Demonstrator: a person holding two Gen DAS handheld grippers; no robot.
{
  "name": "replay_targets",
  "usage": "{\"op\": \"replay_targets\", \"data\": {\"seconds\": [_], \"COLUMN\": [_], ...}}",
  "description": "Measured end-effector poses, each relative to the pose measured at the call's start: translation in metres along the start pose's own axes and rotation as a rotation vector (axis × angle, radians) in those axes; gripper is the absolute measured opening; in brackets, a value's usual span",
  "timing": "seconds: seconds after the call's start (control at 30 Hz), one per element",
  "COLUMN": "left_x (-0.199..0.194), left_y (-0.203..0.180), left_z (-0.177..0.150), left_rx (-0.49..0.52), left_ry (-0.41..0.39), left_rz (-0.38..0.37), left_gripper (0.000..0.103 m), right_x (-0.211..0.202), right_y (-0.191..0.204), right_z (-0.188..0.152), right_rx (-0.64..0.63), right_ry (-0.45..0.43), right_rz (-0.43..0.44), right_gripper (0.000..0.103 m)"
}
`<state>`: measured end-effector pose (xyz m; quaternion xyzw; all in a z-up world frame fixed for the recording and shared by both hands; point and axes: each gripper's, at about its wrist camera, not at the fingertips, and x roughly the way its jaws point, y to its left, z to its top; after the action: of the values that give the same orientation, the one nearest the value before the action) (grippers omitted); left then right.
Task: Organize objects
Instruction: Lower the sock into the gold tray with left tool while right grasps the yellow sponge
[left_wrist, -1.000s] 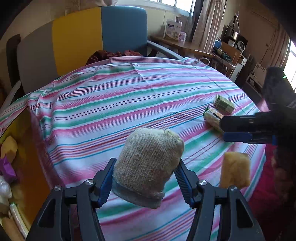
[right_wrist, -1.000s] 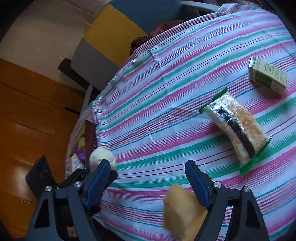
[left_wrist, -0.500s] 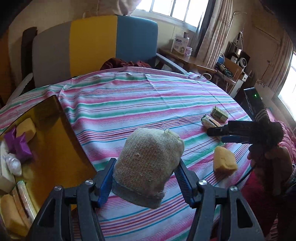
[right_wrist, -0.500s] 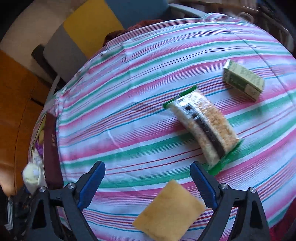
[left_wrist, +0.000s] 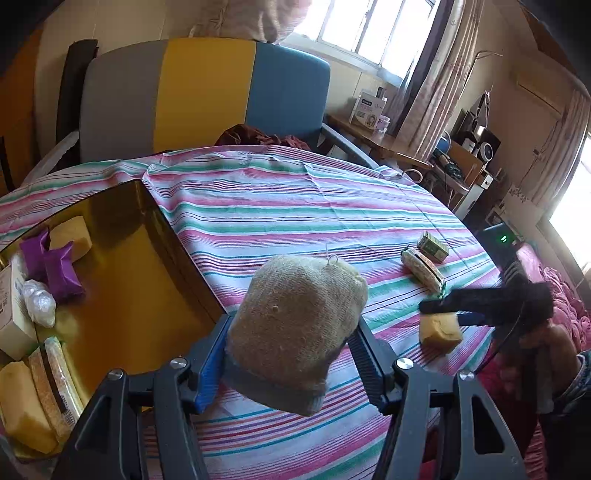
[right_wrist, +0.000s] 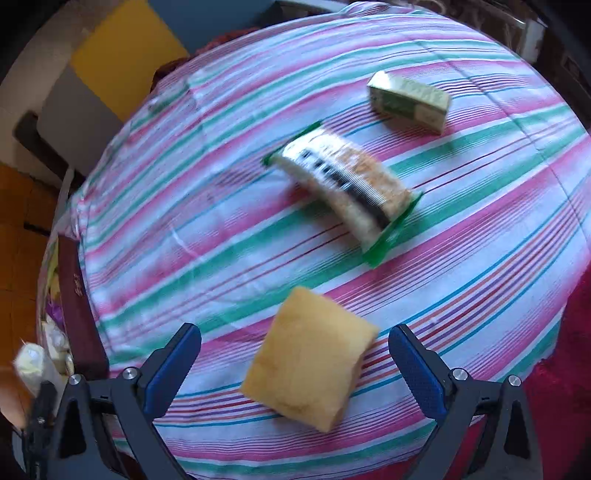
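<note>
- One knitted beige pouch (left_wrist: 299, 328) is held between the blue pads of the left gripper (left_wrist: 291, 365), raised above the striped tablecloth (left_wrist: 280, 206).
- One yellow sponge (right_wrist: 310, 369) is seen lying on the cloth between the widely parted jaws of the right gripper (right_wrist: 295, 363); the pads are clear of it, the jaws having just been opening.
- Beyond the sponge, a clear packet with green ends (right_wrist: 343, 188) is laid on the cloth, and a small green box (right_wrist: 410, 101) lies past that, apart from it.
- To the left, an amber tray (left_wrist: 122, 280) is set on the table; purple packets (left_wrist: 55, 266), a white box (left_wrist: 11, 310), a crumpled clear bag (left_wrist: 38, 302) and further sponges and packets are held in it.
- Behind the table, a grey, yellow and blue chair back (left_wrist: 207, 96) is visible.
</note>
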<state>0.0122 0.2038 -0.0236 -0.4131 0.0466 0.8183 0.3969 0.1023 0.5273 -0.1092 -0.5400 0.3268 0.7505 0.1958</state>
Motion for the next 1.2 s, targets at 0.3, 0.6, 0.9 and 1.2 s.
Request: {"op": "replay_targets", "data": {"seconds": [0.3, 0.6, 0.9, 1.2], "left_x": [-0.018, -0.035, -0.036, -0.031], "left_y": [0.026, 0.038, 0.042, 0.042], "left_z": [-0.004, -0.009, -0.011, -0.013], "left_rx": [-0.055, -0.059, -0.066, -0.059], "left_ry": [-0.038, -0.073, -0.069, -0.054], "left_rz": [0.057, 0.185, 0.213, 0.213], "left_gripper": [0.063, 0.063, 0.063, 0.063], "right_x": [-0.005, 0.019, 0.036, 0.039], "right_y": [0.061, 0.078, 0.08, 0.081], "right_z": [-0.01, 0.002, 0.003, 0.003], "right_rx": [-0.352, -0.46, -0.451, -0.457], "right_ry": [-0.13, -0.198, -0.166, -0.152], "right_rz": [-0.103, -0.07, -0.083, -0.085], "right_gripper": [0.052, 0.054, 0.054, 0.054]}}
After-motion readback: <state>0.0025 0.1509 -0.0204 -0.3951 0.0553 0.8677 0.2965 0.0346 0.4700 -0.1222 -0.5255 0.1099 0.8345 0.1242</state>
